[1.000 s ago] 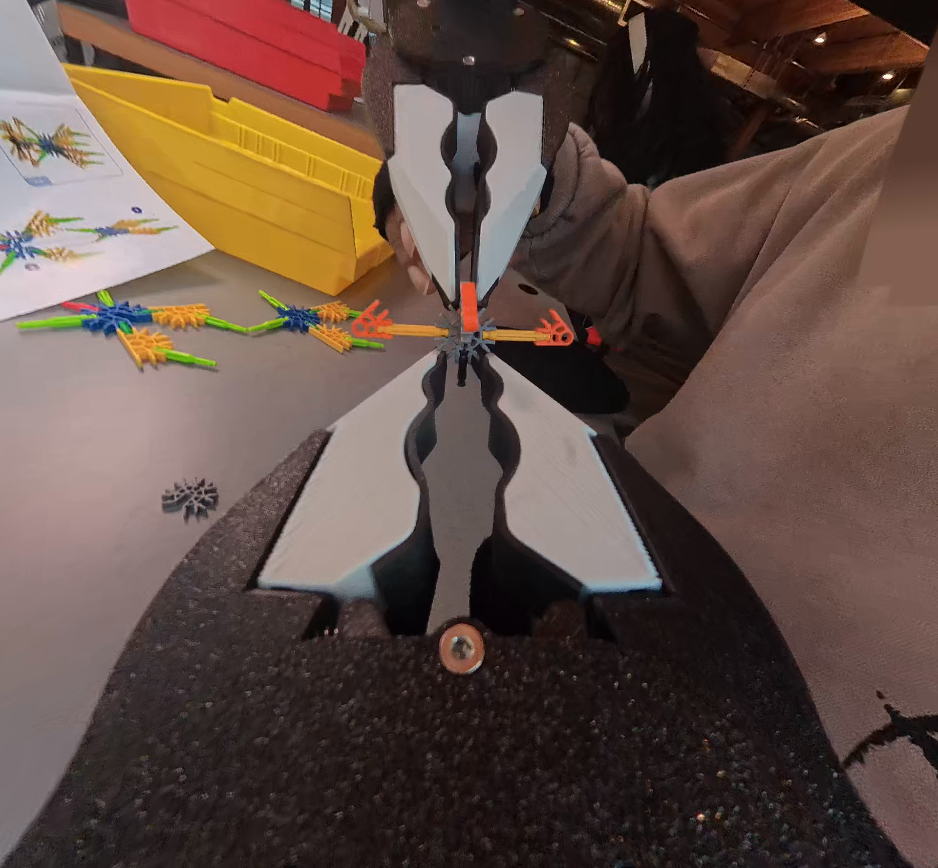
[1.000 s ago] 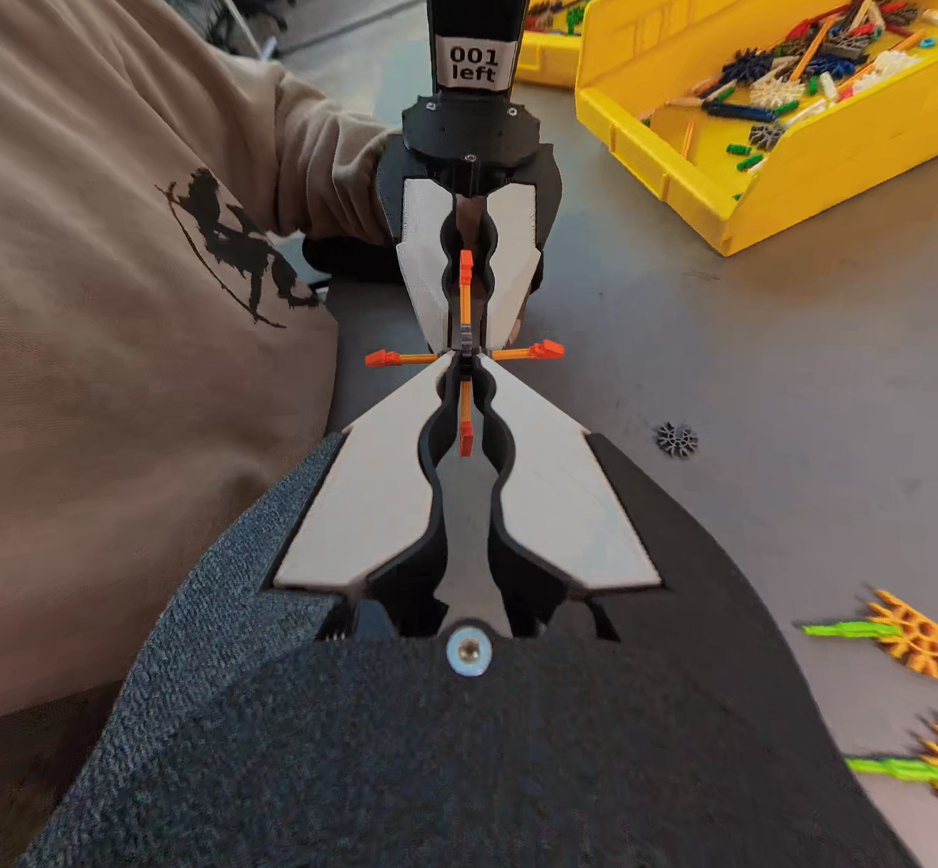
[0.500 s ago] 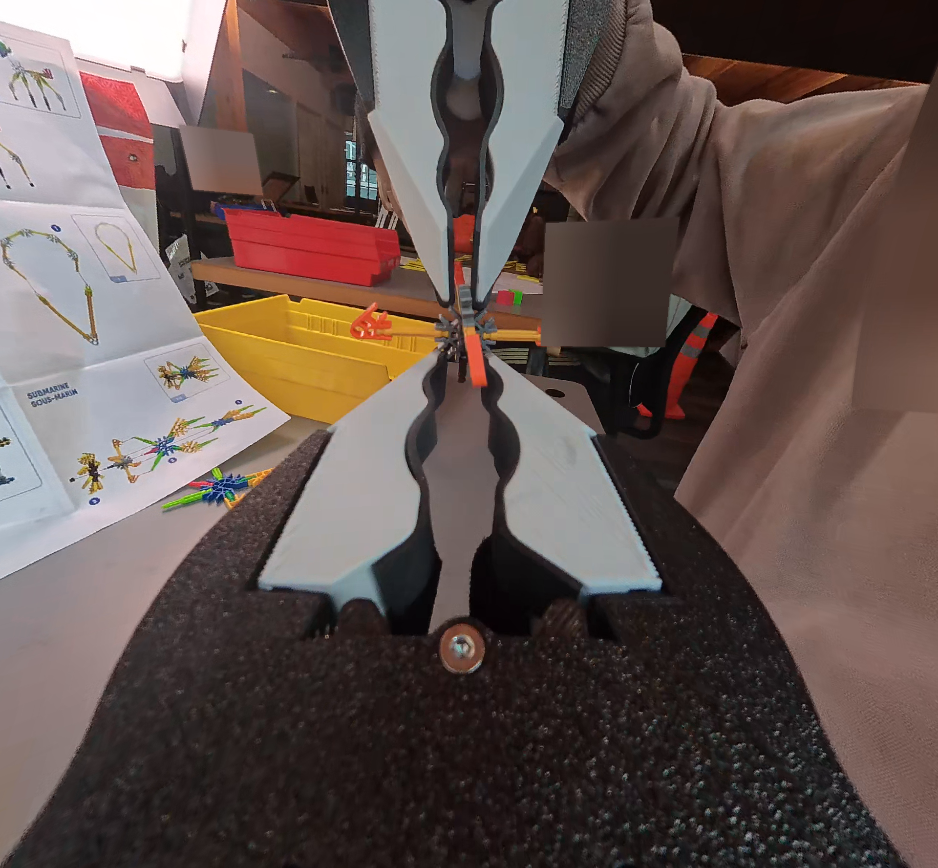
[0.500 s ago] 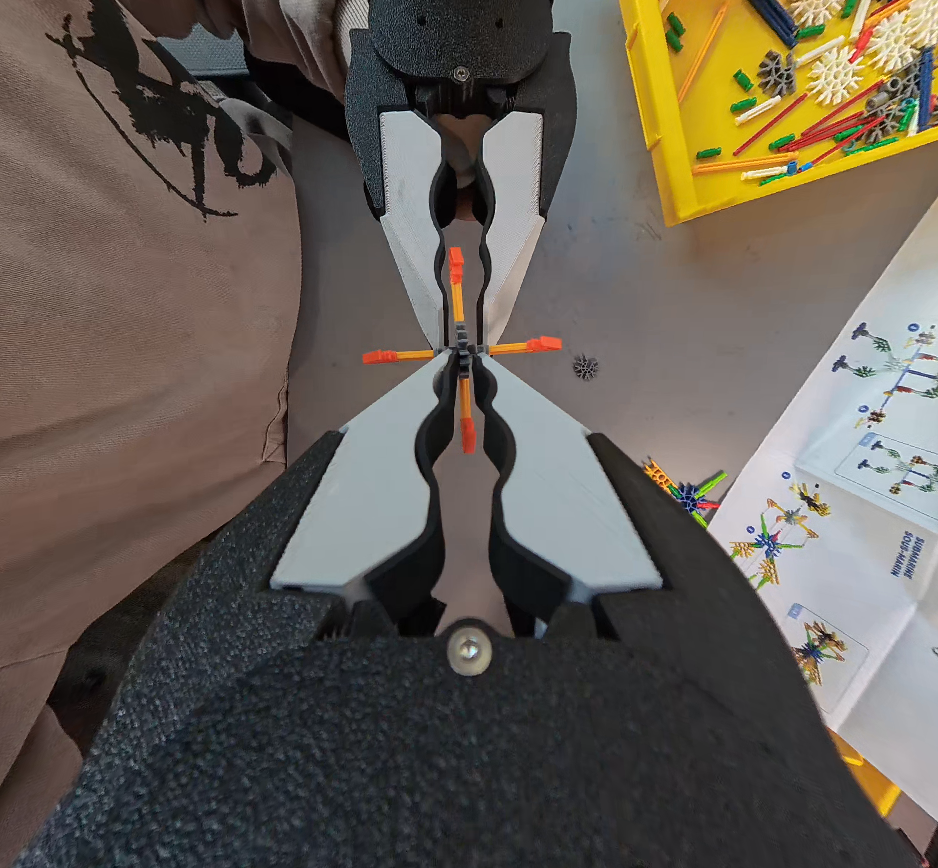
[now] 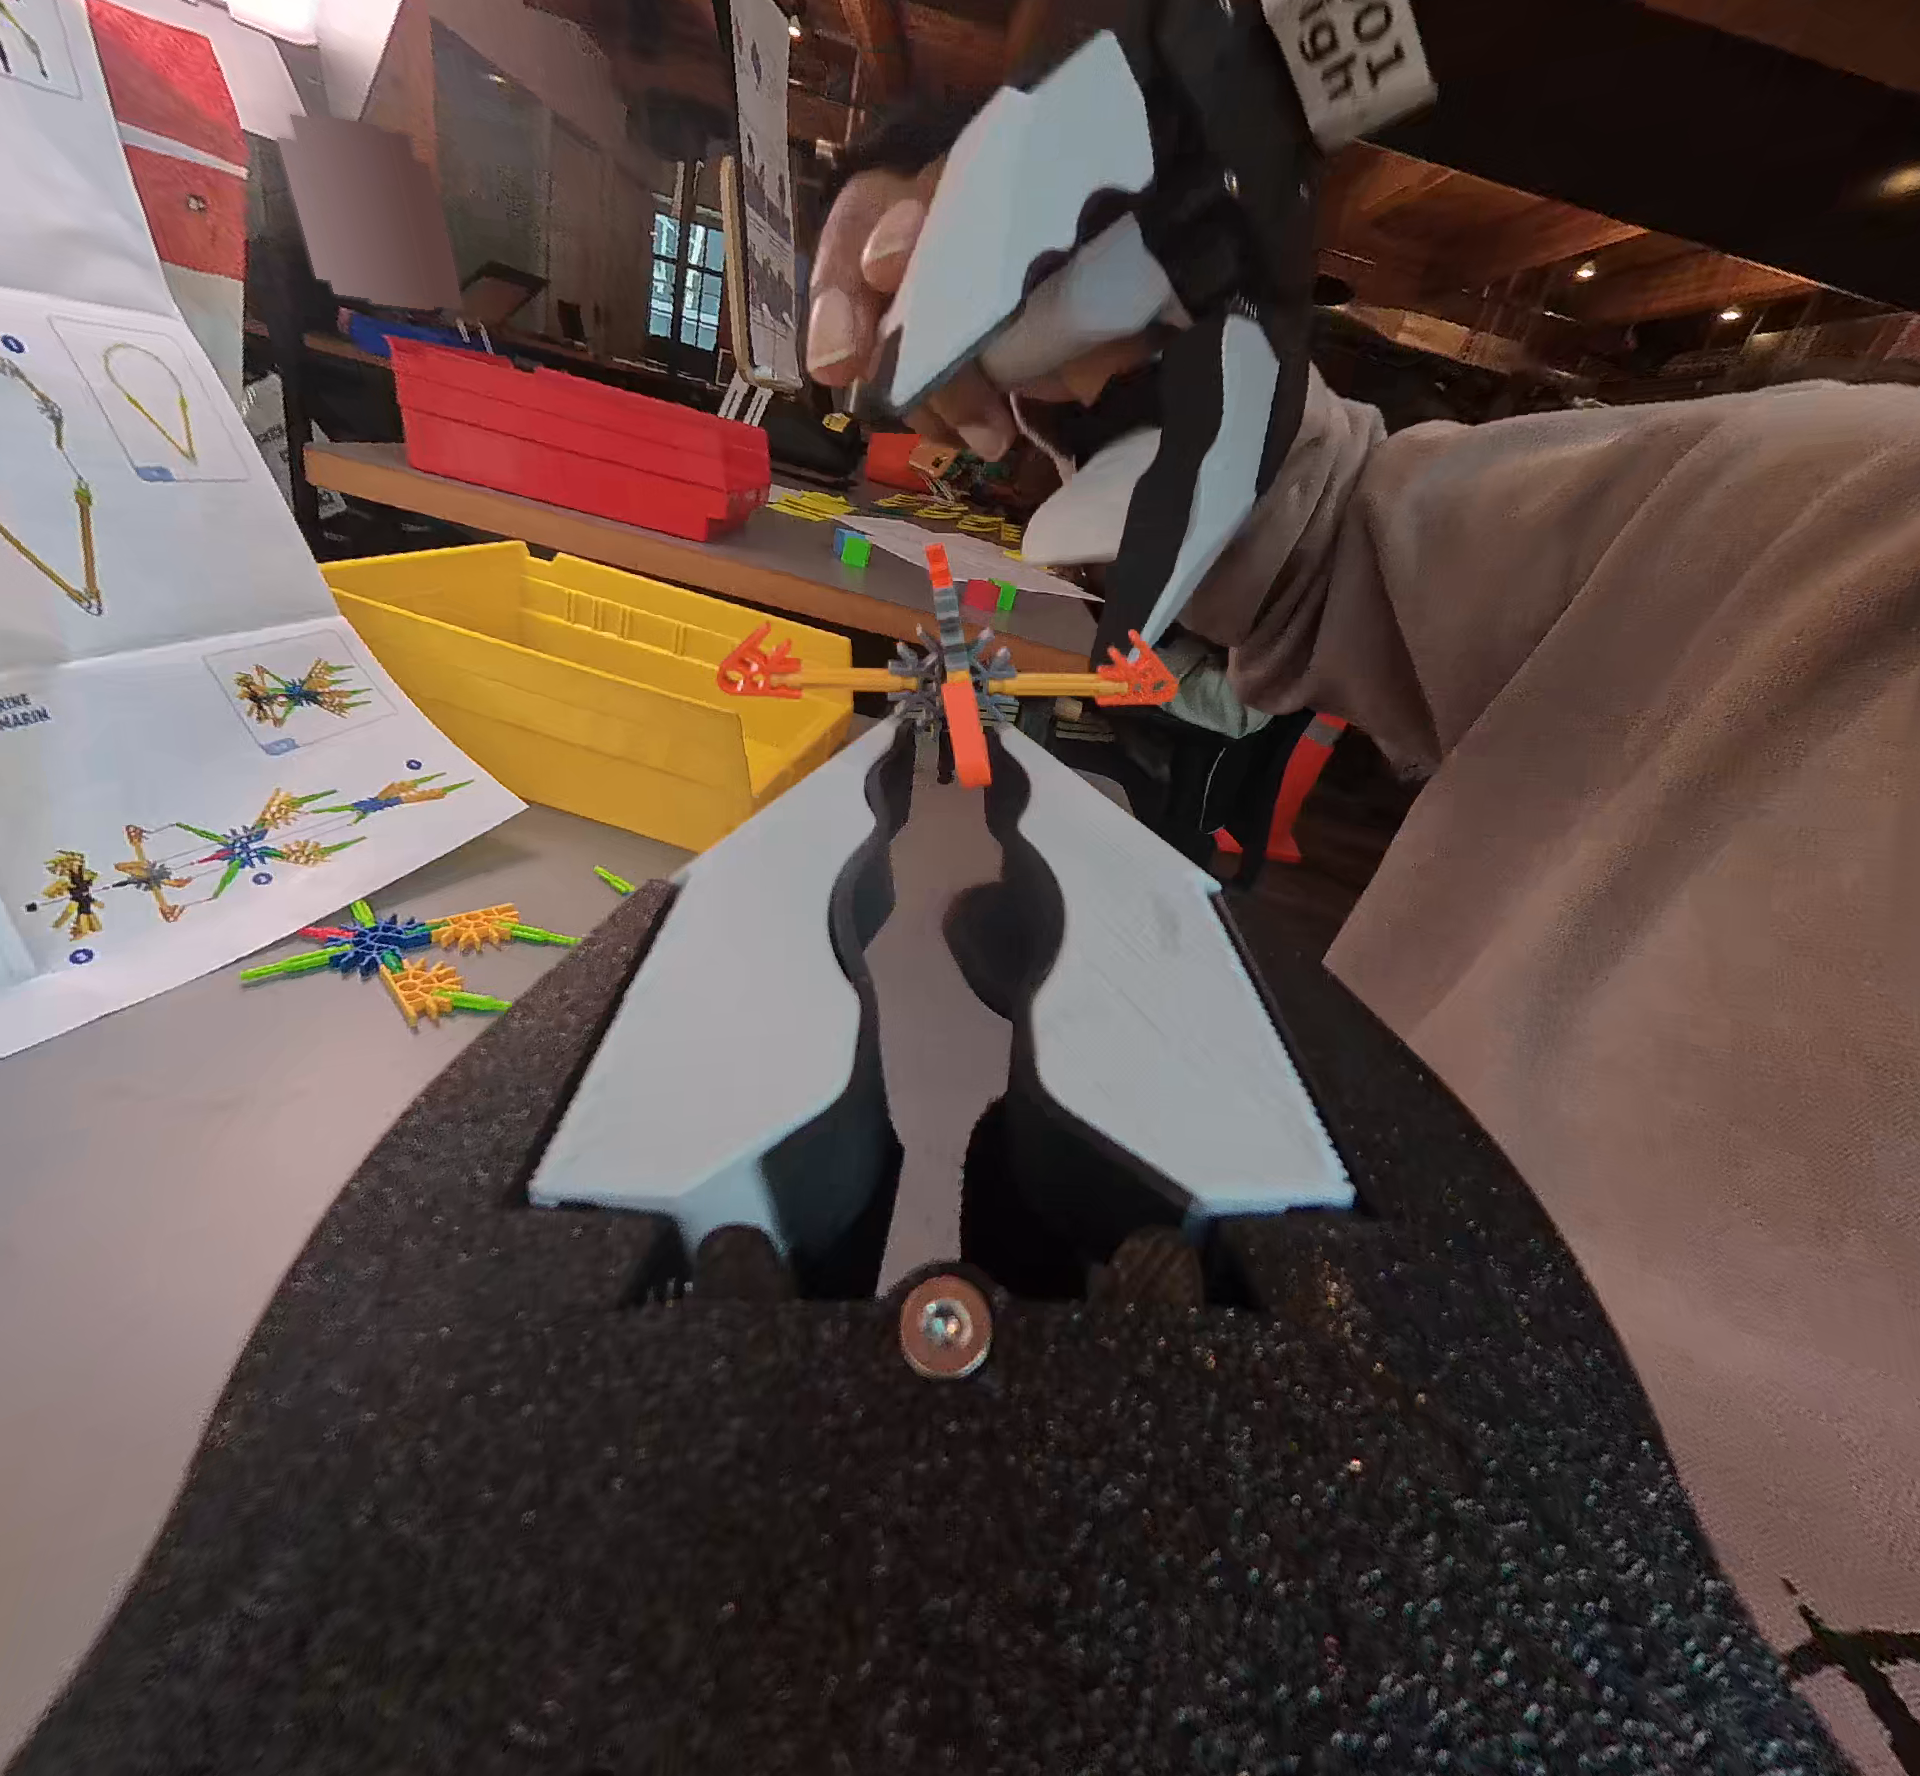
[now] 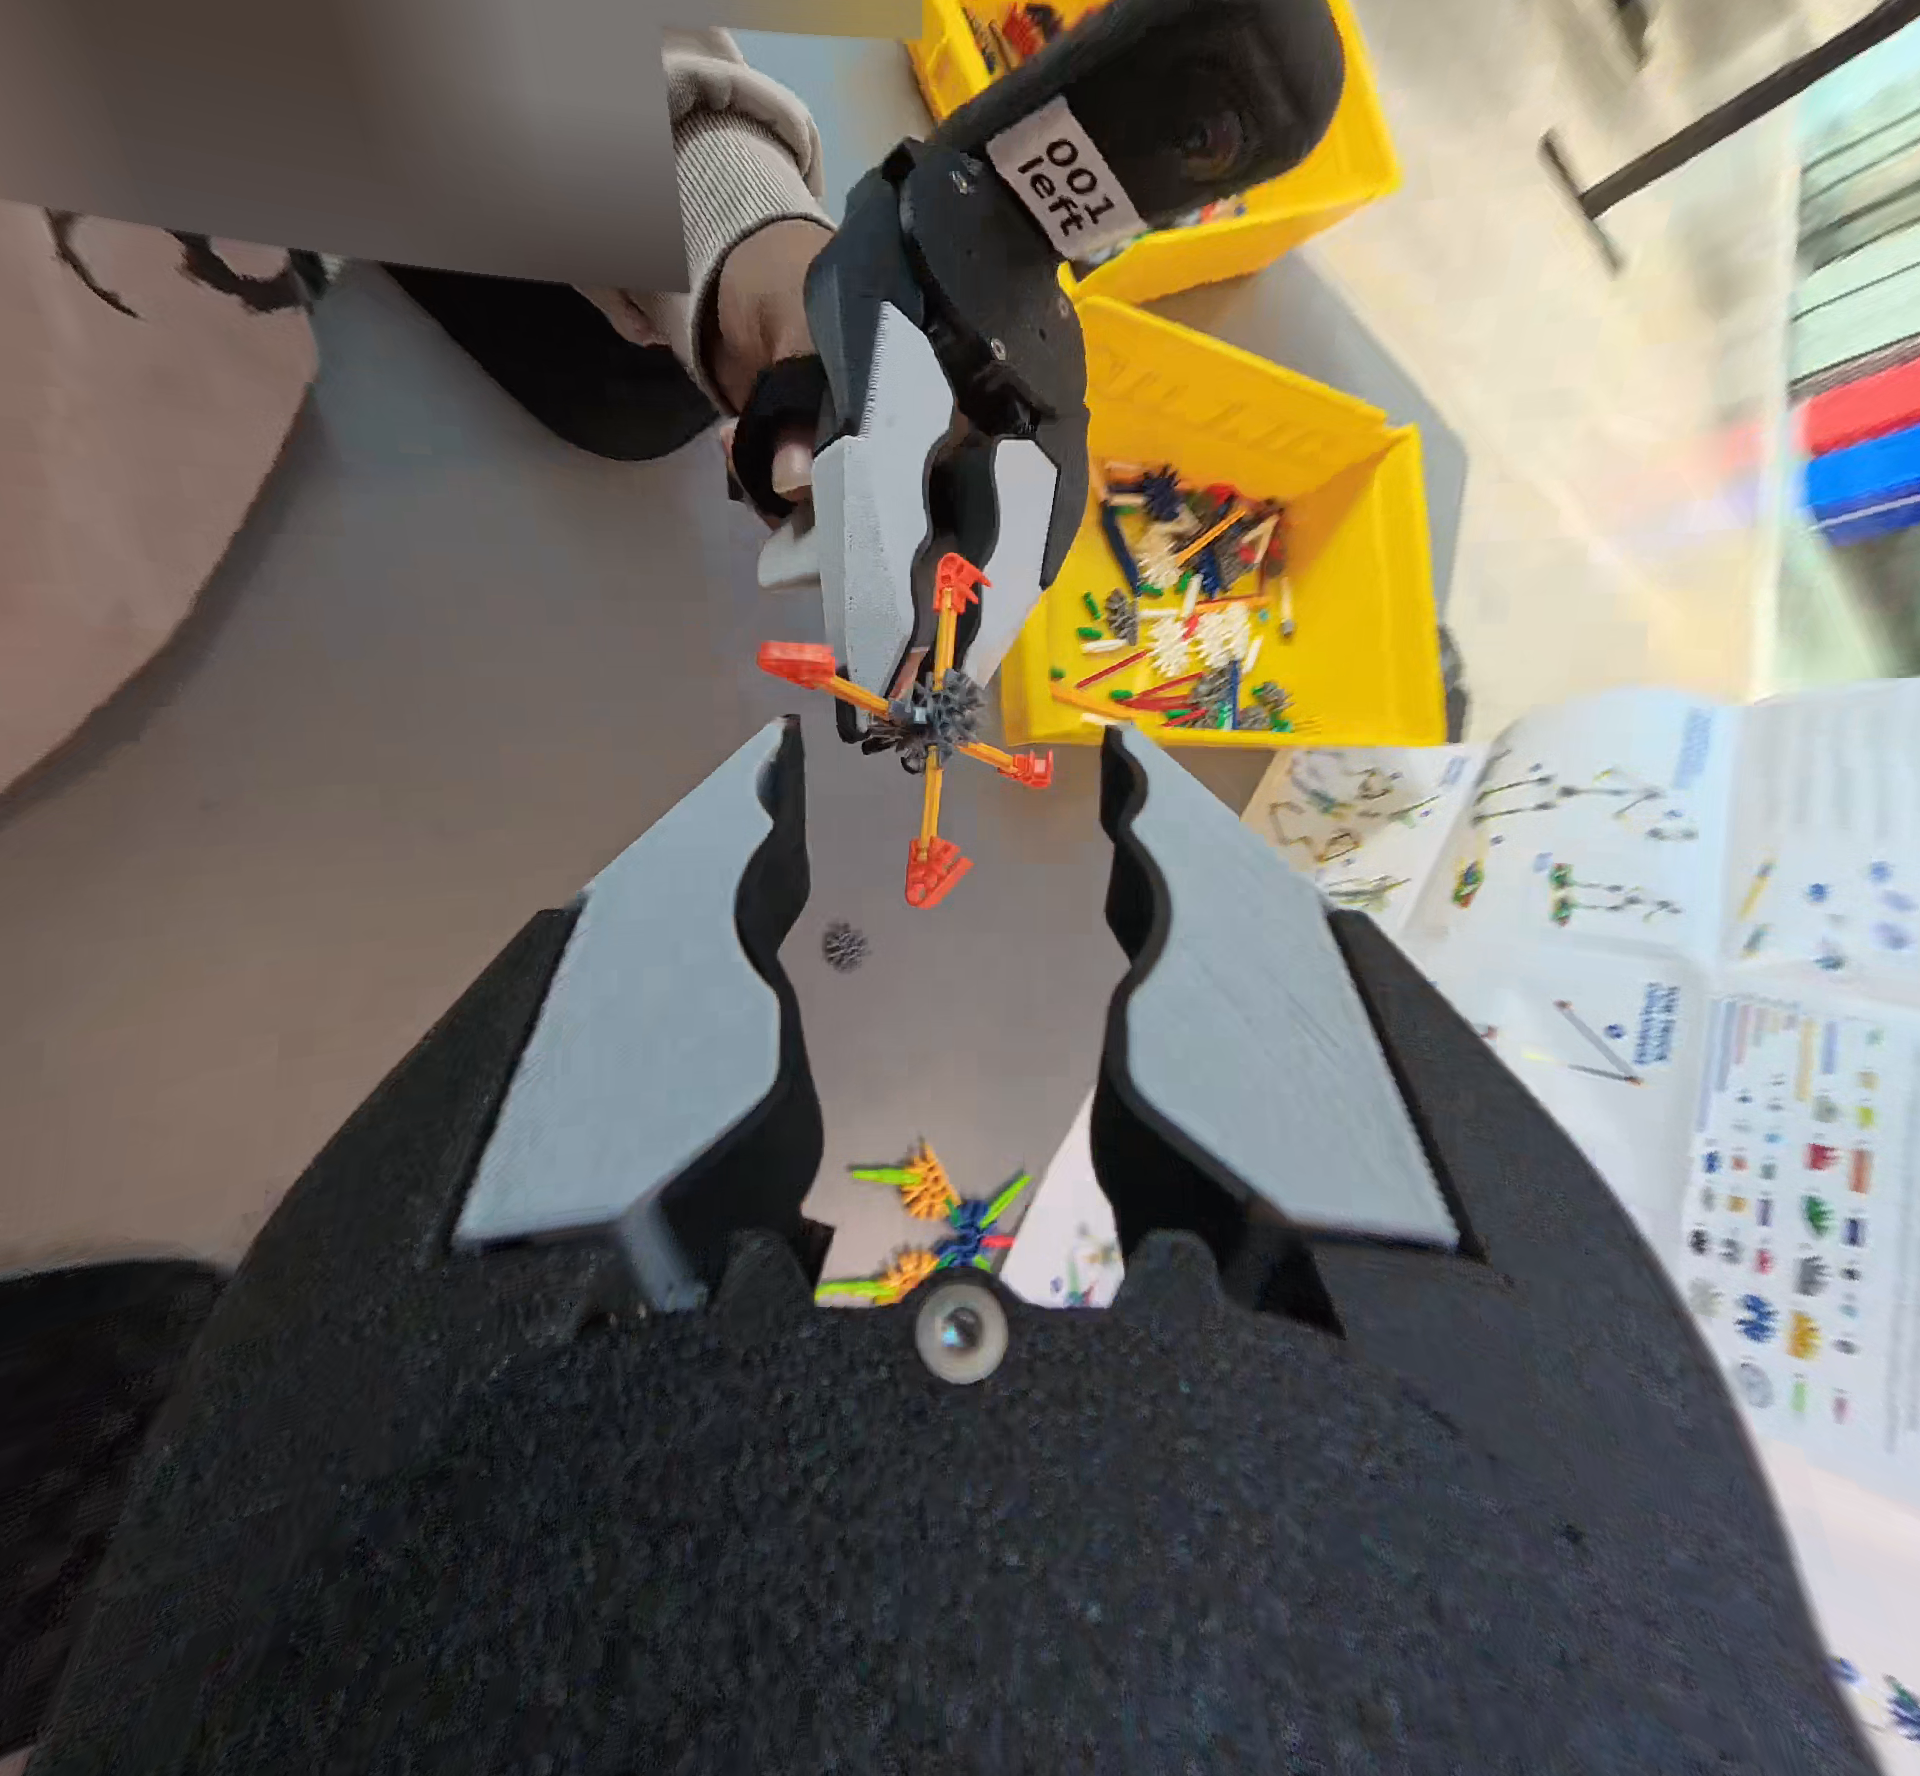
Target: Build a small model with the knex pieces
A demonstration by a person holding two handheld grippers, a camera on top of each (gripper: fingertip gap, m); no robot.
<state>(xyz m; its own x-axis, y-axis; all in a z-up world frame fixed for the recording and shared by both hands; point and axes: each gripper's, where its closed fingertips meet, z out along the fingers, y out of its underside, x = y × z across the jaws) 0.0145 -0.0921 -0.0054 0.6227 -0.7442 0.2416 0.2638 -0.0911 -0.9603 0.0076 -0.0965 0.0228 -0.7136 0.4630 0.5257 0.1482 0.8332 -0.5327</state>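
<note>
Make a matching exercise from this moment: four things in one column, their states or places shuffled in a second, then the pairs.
1. left gripper
2. right gripper
3. loose grey connector
4. yellow bin

A. lying alone on the table
B. open, holding nothing
C. full of mixed pieces
D. shut on the spoked piece

Pairs: 1-D, 2-B, 3-A, 4-C

Each gripper has a rough black foam-textured body, one silver screw at its centre, and two pale grey fingers [image 5: 748, 988] with wavy black inner edges. The left gripper [image 6: 914, 677] carries a white label on its black neck. The person wears a beige sweatshirt [image 5: 1610, 739] with ribbed cuffs and a black print.
</note>
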